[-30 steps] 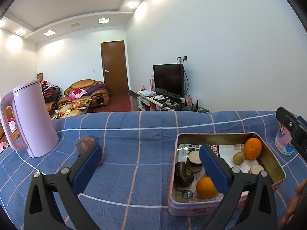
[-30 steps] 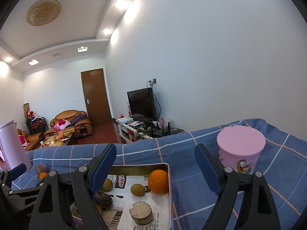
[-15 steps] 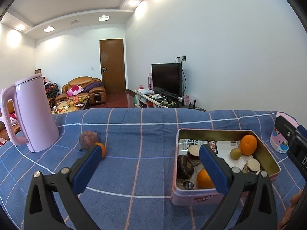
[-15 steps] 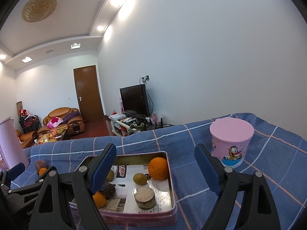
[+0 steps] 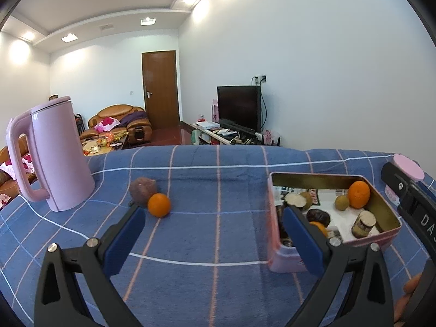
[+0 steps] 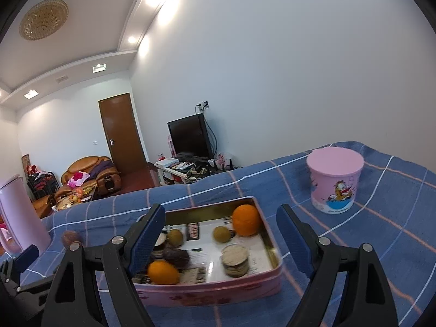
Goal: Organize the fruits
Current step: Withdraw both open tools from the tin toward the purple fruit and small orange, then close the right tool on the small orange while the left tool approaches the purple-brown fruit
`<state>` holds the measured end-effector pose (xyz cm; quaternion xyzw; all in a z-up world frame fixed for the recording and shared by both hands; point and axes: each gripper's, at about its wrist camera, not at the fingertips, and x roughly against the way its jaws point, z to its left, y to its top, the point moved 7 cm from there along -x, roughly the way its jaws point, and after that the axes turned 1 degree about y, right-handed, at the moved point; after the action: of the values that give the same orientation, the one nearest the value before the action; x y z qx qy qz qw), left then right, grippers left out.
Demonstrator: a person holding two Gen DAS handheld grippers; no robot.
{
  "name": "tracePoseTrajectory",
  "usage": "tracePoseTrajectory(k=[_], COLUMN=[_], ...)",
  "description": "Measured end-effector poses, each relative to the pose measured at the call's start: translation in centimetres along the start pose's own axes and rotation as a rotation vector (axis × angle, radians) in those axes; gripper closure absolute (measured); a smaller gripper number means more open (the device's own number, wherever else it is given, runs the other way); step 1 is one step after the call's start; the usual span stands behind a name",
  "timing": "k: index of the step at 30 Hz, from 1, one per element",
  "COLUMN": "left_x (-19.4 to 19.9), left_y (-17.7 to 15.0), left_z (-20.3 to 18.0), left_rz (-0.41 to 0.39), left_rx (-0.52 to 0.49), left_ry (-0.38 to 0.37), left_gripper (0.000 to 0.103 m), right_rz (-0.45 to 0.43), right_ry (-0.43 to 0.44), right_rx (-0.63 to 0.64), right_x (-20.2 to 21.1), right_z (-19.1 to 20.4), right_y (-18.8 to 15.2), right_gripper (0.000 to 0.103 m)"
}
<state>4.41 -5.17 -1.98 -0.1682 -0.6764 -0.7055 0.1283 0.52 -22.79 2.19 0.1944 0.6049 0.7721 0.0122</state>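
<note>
A pink tin (image 5: 283, 263) (image 6: 212, 290) sits on the blue checked tablecloth and holds oranges (image 6: 245, 219), small green fruits (image 6: 221, 234), a dark fruit (image 6: 175, 256) and round brown pieces. Left of the tin lie a loose orange (image 5: 159, 204) and a brownish fruit (image 5: 142, 188) touching it. My left gripper (image 5: 214, 234) is open and empty, hovering in front of the gap between the loose fruit and the tin. My right gripper (image 6: 220, 230) is open and empty over the tin's near side.
A tall pink kettle (image 5: 53, 154) stands at the left of the table. A pink lidded cup (image 6: 333, 179) stands right of the tin. Bare cloth (image 5: 218, 190) lies between the loose fruit and the tin. Beyond the table are a sofa, a door and a television.
Both grippers have drawn back from the table's far side, so the tin, kettle and loose fruit now show further off. The loose orange, earlier hidden behind my left finger, is in plain sight. Jaws unchanged.
</note>
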Motion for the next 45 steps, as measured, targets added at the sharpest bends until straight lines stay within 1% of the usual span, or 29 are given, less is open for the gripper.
tracePoseTrajectory(k=[8,17,20,23,26,29,33,36,38,40,42,43,45], left_x=[-1.0,-3.0,-3.9,-4.9,-6.4,-7.6,-8.6,-9.1,-9.1,-9.1,-9.2,-9.2,-9.3], left_y=[0.3,0.7,0.8,0.9,0.6,0.0,-1.3,-1.8,-2.0,-2.2,-2.2,-2.2,-2.2], left_z=[3.3,8.4,10.6,13.2,16.0,18.7,21.4,22.3,22.7,22.8,22.8,22.8,22.7], left_rz=[0.005,0.015,0.026,0.048,0.098,0.154,0.228,0.265,0.275,0.279,0.283,0.285,0.292], left_rx=[-0.011,-0.006,-0.008,-0.009,0.005,0.051,0.149,0.175,0.185,0.189,0.187,0.182,0.168], left_ry=[0.050,0.103,0.135,0.186,0.233,0.265,0.270,0.288,0.290,0.294,0.294,0.294,0.302], left_gripper=[0.000,0.000,0.000,0.000,0.000,0.000,0.000,0.000,0.000,0.000,0.000,0.000,0.000], right_rz=[0.017,0.040,0.050,0.067,0.085,0.118,0.193,0.273,0.357,0.462,0.535,0.567,0.618], right_ry=[0.046,0.111,0.132,0.160,0.186,0.221,0.272,0.327,0.373,0.410,0.432,0.435,0.434], right_rx=[0.006,0.023,0.028,0.033,0.049,0.082,0.140,0.164,0.181,0.206,0.228,0.248,0.291], right_x=[-0.7,-2.0,-2.6,-3.3,-3.9,-4.8,-6.5,-8.3,-9.9,-11.6,-12.8,-13.4,-14.2], right_z=[4.2,9.5,11.2,13.0,14.6,16.8,19.7,22.0,23.7,25.3,26.3,26.9,27.9], right_y=[-0.8,-2.0,-2.3,-2.7,-3.0,-3.6,-4.8,-5.8,-7.0,-8.5,-9.6,-10.1,-11.1], right_gripper=[0.018,0.018,0.018,0.018,0.018,0.018,0.018,0.018,0.018,0.018,0.023,0.029,0.037])
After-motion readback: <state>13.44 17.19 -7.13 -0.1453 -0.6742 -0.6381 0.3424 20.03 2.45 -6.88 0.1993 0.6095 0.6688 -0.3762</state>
